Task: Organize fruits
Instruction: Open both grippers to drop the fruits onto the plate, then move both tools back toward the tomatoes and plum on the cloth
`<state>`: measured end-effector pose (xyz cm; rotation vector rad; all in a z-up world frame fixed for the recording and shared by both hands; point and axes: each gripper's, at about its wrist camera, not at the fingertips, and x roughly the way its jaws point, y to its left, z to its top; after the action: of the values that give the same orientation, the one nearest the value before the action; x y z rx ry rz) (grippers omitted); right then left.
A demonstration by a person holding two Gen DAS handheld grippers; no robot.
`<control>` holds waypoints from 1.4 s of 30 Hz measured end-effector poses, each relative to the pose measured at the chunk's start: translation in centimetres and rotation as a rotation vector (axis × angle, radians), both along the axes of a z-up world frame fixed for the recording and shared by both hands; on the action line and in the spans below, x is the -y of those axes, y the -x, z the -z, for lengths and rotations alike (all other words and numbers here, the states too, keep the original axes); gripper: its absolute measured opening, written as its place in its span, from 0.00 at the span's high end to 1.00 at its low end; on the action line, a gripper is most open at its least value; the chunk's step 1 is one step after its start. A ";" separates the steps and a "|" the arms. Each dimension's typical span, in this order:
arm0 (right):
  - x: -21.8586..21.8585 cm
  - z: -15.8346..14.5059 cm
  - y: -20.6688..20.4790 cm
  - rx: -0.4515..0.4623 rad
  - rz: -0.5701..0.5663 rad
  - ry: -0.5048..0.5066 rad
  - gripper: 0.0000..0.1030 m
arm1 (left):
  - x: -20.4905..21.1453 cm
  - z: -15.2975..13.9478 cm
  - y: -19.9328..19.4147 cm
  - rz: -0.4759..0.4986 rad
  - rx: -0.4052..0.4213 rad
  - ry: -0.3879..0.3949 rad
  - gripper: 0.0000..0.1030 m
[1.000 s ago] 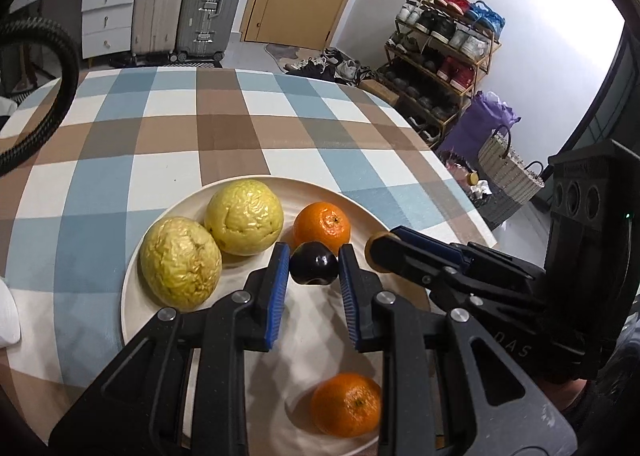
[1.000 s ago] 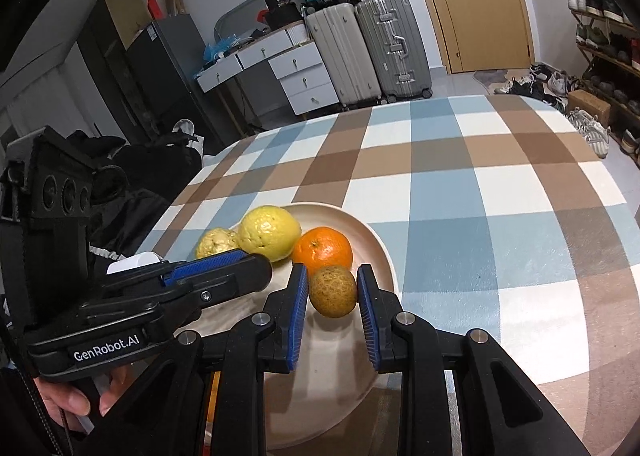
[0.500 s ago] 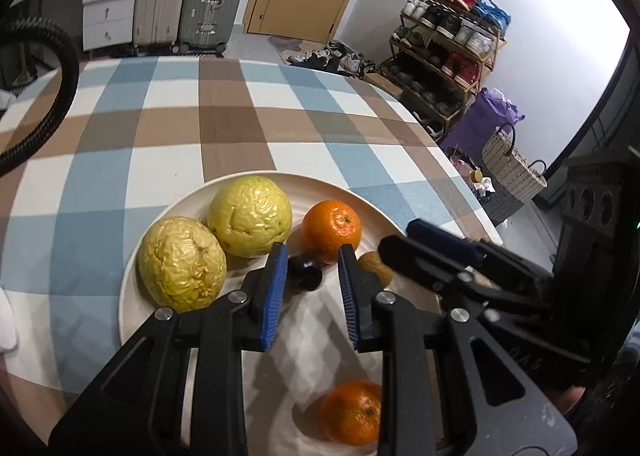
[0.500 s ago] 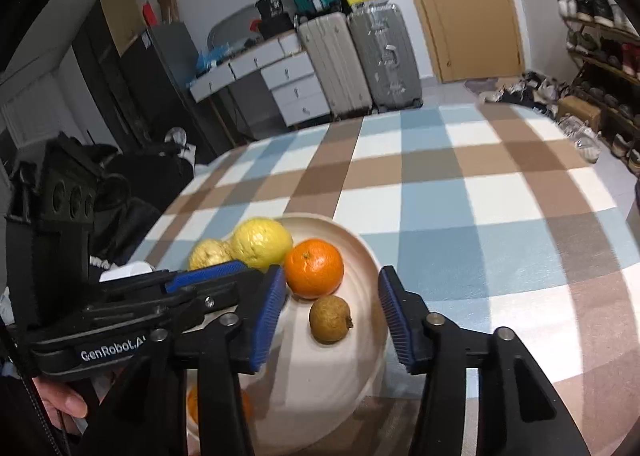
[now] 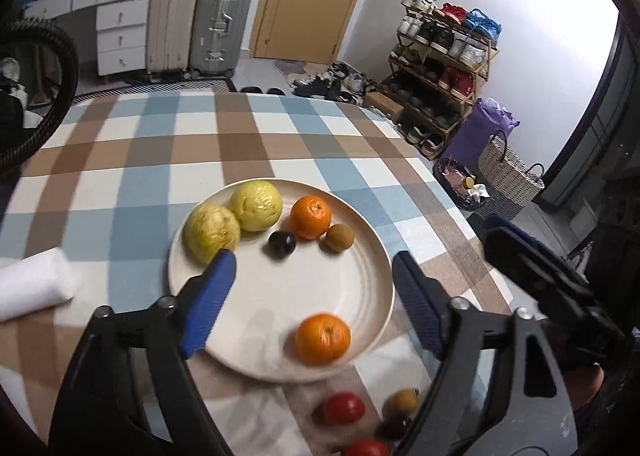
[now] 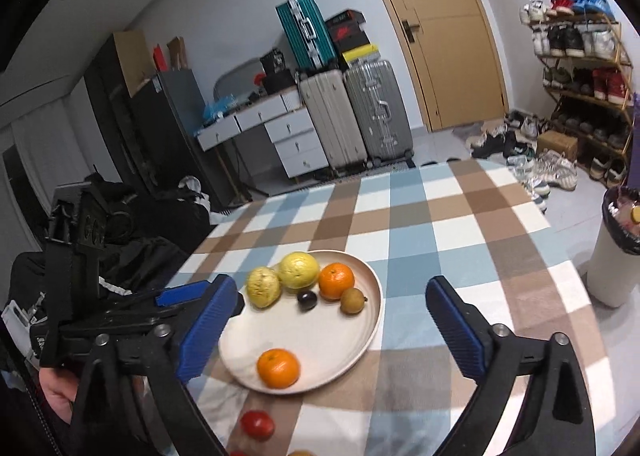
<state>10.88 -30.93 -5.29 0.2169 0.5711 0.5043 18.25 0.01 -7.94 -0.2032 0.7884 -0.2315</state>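
Nearest the cameras, loose red fruits (image 5: 344, 408) wait on the table (image 5: 120, 184) off the plate (image 5: 376, 296). Both the left gripper (image 5: 312, 296) and right gripper (image 6: 332, 320) hover spread wide, holding nothing; next, one should descend and grasp a stray. Farther back, six fruits sit plated.

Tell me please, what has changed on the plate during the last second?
Both grippers let go and drew back, open. The left gripper released the dark plum; the right gripper released the small brown fruit. Both fruits now lie on the plate. The two yellow fruits and two oranges stayed put.
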 end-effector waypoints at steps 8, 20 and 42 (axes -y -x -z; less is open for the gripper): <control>0.9 -1.9 5.1 0.048 0.026 -0.010 0.00 | 0.1 -3.5 6.1 -0.039 0.060 -0.045 0.16; 1.2 -2.4 11.0 0.084 0.019 -0.011 0.00 | 0.9 -5.8 13.3 -0.090 0.143 -0.057 0.01; 1.3 4.3 13.4 -0.024 0.072 0.073 0.00 | 2.4 1.8 16.8 -0.059 0.053 -0.094 0.01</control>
<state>-2.53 -32.19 -9.58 0.1736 0.6015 0.4104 1.45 -2.41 -9.75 -0.1311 0.7382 -0.1435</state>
